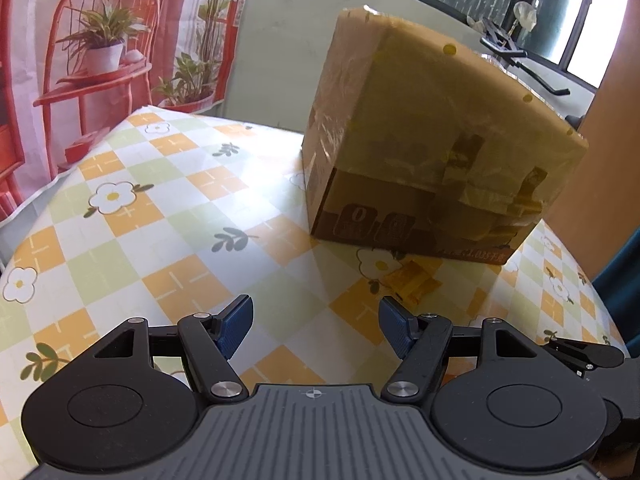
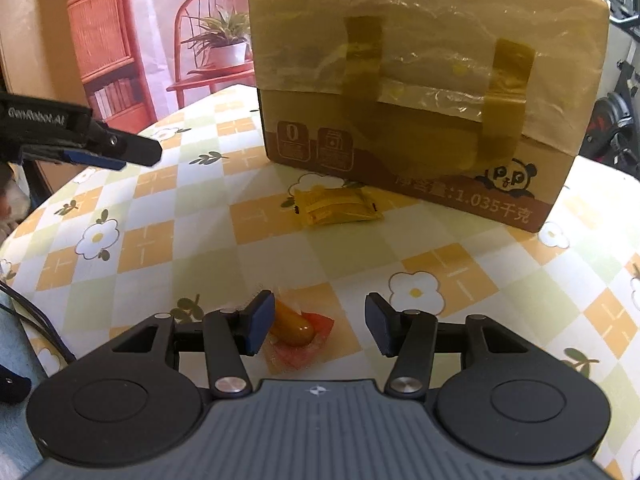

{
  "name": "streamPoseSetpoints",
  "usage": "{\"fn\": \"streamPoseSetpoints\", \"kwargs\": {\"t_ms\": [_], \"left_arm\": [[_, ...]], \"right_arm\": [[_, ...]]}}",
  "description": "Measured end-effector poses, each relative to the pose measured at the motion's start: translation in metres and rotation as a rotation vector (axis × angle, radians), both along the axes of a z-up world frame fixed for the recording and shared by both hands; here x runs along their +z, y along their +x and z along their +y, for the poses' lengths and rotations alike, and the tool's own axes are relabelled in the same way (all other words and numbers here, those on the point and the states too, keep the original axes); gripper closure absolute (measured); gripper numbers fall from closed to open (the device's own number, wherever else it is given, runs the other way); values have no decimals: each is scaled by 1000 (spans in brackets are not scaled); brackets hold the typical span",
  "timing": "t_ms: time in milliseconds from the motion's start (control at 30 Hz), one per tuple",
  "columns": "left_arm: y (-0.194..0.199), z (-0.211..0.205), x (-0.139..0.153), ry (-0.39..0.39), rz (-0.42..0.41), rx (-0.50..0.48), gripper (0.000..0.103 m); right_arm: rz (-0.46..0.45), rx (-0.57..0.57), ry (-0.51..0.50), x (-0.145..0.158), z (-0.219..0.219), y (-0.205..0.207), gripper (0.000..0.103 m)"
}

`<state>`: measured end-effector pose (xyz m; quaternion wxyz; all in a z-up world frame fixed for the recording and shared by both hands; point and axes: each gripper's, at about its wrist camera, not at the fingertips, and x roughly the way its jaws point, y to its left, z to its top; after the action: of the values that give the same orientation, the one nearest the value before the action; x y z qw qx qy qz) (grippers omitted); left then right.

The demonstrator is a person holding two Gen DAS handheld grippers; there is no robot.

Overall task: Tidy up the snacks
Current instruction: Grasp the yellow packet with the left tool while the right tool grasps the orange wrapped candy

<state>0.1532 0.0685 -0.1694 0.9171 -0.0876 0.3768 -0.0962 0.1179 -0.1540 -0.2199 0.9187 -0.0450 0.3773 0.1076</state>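
A round table with a checked cloth of orange, green and white squares and daisy prints stands before a printed backdrop showing a red chair with potted plants. On the table sits a cardboard box, its top covered with clear film and fixed by two strips of brown tape; a panda mark is printed on its lower corner. Just in front of the box lies a yellow snack packet, flat on the cloth and apart from the box.

The right gripper hangs low over the table with its jaws apart. Between them lies a small wrapped snack, brownish inside a clear wrapper with red; it is close to the left pad, and I cannot tell if the pad touches it. The other pad is clearly away from it.

The left gripper has its jaws open with nothing between them, above bare cloth, facing the box.
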Motion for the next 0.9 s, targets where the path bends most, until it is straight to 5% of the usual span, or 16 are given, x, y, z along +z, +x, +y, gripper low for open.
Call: {"fn": "streamPoseSetpoints", "kwargs": {"t_ms": [333,400,433,900], "left_arm": [[7,-9,-10,-8,31,-8,31],[9,-13,-11,-2,32,-16,31],[10,-14,-11,0,33,-19,32],[48,-60,-11,59,5,-132,36]], "right_arm": [[16,23,-8,-12,4,8,53],[3,-3,-7,-11,-2,10,66],[0,-14,-3,-10,-6,11,80],[-115,-268,37,0,-96,33,83]]}}
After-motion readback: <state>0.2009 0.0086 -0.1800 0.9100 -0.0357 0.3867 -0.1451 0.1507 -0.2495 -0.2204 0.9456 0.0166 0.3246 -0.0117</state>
